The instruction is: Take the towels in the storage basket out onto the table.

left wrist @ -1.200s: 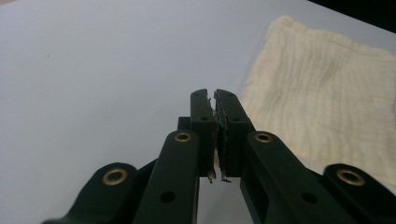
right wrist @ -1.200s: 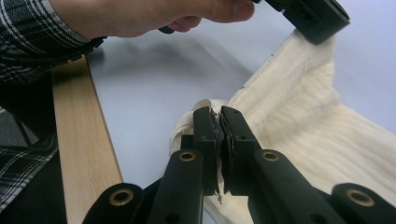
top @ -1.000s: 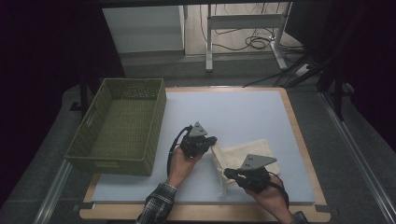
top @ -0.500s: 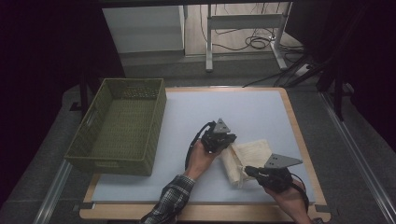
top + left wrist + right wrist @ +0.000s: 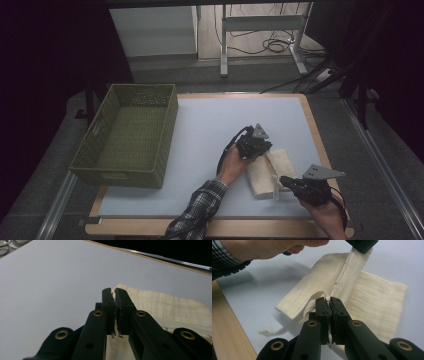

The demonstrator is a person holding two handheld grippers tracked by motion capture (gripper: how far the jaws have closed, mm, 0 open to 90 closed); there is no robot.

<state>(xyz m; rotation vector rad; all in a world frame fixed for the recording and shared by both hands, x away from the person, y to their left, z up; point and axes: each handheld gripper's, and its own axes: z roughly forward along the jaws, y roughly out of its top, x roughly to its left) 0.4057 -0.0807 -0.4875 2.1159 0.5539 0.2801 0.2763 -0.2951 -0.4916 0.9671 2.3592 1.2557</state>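
High view: a cream, ribbed, folded cloth [image 5: 265, 172] is seen lying on the pale blue table mat [image 5: 210, 130], right of the woven olive-green rectangular basket [image 5: 131, 135] — its soft raised edge is pinched at the far end by the left gripper [image 5: 260, 150] and at the near end by the right gripper [image 5: 285, 182], both clamped on fabric.

left tongs [image 5: 263, 148] and right tongs [image 5: 283, 182]: black bodies, black jaws with brass-ringed screw holes, grey three-cornered plates, black trailing cables. plaid sleeve [image 5: 200, 210] on left arm.
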